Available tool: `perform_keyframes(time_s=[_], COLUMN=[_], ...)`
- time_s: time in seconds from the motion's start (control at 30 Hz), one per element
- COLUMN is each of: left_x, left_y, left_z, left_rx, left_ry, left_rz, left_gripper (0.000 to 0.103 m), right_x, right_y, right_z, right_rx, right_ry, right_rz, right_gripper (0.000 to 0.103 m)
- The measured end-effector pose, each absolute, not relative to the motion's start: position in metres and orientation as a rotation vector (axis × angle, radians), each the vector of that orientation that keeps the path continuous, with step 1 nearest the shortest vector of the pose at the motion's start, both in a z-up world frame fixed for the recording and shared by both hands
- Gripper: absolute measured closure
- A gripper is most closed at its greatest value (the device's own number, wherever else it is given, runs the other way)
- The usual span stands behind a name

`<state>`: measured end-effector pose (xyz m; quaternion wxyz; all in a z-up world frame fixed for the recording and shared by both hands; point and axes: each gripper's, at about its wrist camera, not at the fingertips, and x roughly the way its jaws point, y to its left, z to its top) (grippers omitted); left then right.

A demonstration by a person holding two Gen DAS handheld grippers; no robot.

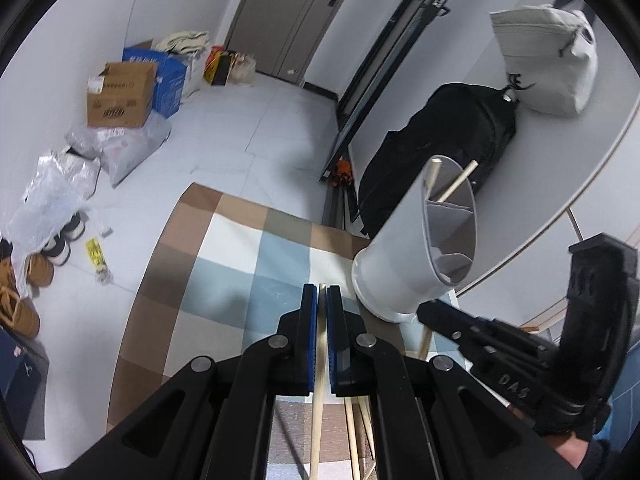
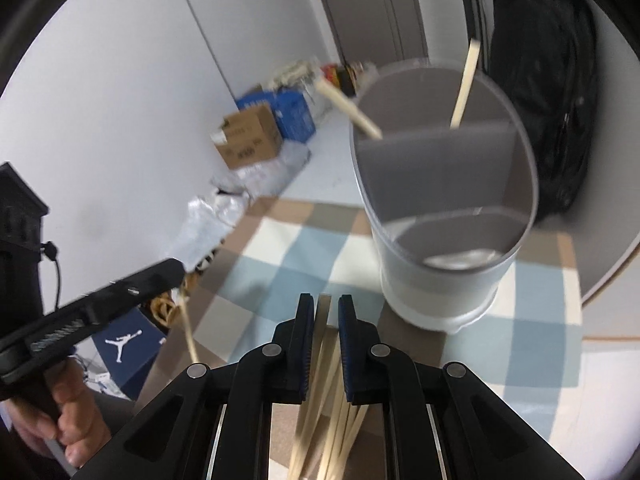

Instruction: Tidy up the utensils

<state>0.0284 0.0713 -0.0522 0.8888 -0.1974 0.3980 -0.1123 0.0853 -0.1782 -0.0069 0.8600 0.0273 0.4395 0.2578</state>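
Left gripper (image 1: 322, 294): black frame, blue ribbed pads, fingers pressed together on a single pale wooden chopstick (image 1: 318, 408) that runs down between them. Further loose chopsticks (image 1: 362, 432) lie below on the cloth.

Right gripper (image 2: 323, 306): same build, fingers drawn nearly together and pinching a bundle of chopsticks (image 2: 320, 384), slim, square-cut, light wood, fanning out beneath the pads. A hand (image 2: 74, 408) grips the handle of the left gripper at the lower left of the right wrist view.

Worktop (image 1: 560, 168): round, grey, smooth, partly covered by a checked cloth (image 1: 240, 280) in brown, white and pale blue squares.

Utensil holder (image 2: 444, 216): oval, matte light-grey plastic, standing on the cloth just beyond both grippers. Grey inner partitions divide it into compartments. Two chopsticks (image 2: 464, 88) stand tilted in the far compartment; the nearer compartments show only a bare bottom.

Behind the holder: black fabric backpack (image 1: 440, 152) and a pale canvas bag (image 1: 548, 60) on the worktop. On the floor beyond, cardboard boxes (image 1: 120, 96).
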Motion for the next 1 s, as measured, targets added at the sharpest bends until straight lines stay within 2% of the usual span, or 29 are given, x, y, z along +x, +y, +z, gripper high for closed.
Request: perform_keyframes(time_s=[0.3,0.57,0.7,0.8,1.0], left_x=[0.028,0.029,0.030,0.031,0.033], left_y=[0.060,0.054,0.054,0.052,0.048], left_z=[-0.056,-0.056,-0.052,-0.052,-0.052], left_rx=[-0.377,-0.369,-0.376,-0.378,-0.372], left_ry=[0.847,0.847,0.836,0.835,0.845], left_rz=[-0.221,-0.234,-0.242,-0.247,-0.248], left_gripper=[0.103,0.103,0.103,0.103,0.103], right_x=[0.089,0.095,0.099,0.100,0.106], right_y=[-0.218,-0.234,-0.242,-0.244,-0.241], right_z=[-0.014,-0.063,-0.073,-0.070,-0.077], right_rx=[0.142,0.252,0.320,0.310,0.246], right_ry=[0.918,1.114,1.131,1.125,1.188], right_rz=[0.477,0.417,0.408,0.407,0.391], right_gripper=[0.092,0.091,0.093,0.097,0.093])
